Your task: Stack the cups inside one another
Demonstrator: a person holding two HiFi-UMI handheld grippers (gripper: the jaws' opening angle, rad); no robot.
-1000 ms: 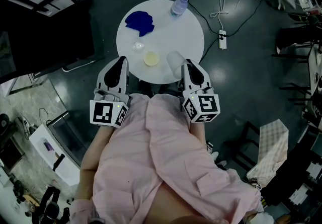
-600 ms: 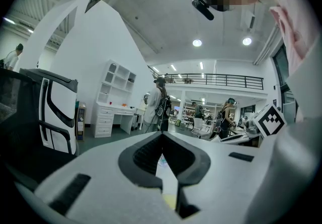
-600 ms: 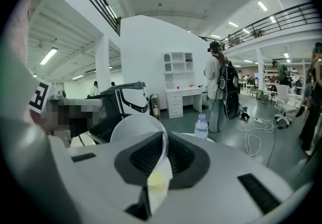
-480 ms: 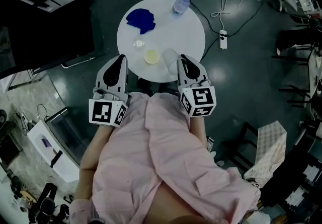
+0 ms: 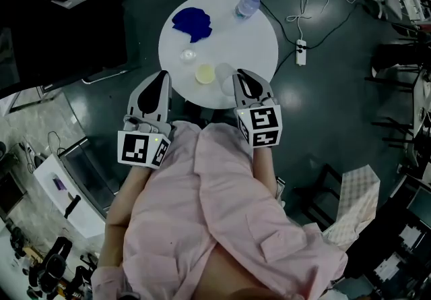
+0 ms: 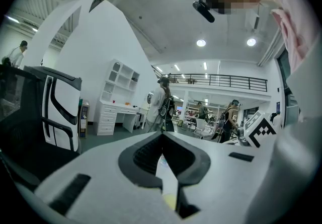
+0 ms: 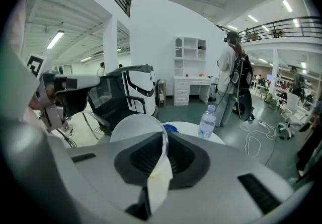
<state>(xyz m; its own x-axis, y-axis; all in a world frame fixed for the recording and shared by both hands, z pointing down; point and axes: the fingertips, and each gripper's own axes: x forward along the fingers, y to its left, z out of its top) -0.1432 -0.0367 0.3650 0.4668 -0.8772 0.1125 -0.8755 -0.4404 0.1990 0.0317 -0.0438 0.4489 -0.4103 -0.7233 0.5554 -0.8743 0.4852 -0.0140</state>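
Note:
On the round white table [image 5: 252, 39] stands a yellowish cup [image 5: 205, 74], with a small clear cup [image 5: 188, 56] to its upper left. My right gripper [image 5: 240, 77] is shut on the rim of a third, translucent cup [image 5: 225, 81], which hangs just right of the yellowish one. In the right gripper view that cup [image 7: 132, 128] is tipped on its side, its wall pinched between the jaws of the right gripper [image 7: 163, 136]. My left gripper [image 5: 161, 77] hovers at the table's near-left edge, shut with nothing in it. Its slit in the left gripper view shows a bit of the yellowish cup [image 6: 170, 200].
A blue cloth [image 5: 192, 22] lies at the table's far left and a plastic water bottle [image 5: 246, 5] stands at its far edge. A power strip [image 5: 301, 52] and cables lie on the floor to the right. A dark chair [image 7: 118, 94] stands left of the table.
The right gripper has come down and left with the translucent cup, rolling as it went, and now sits closer to the yellowish cup. The left gripper has stayed put.

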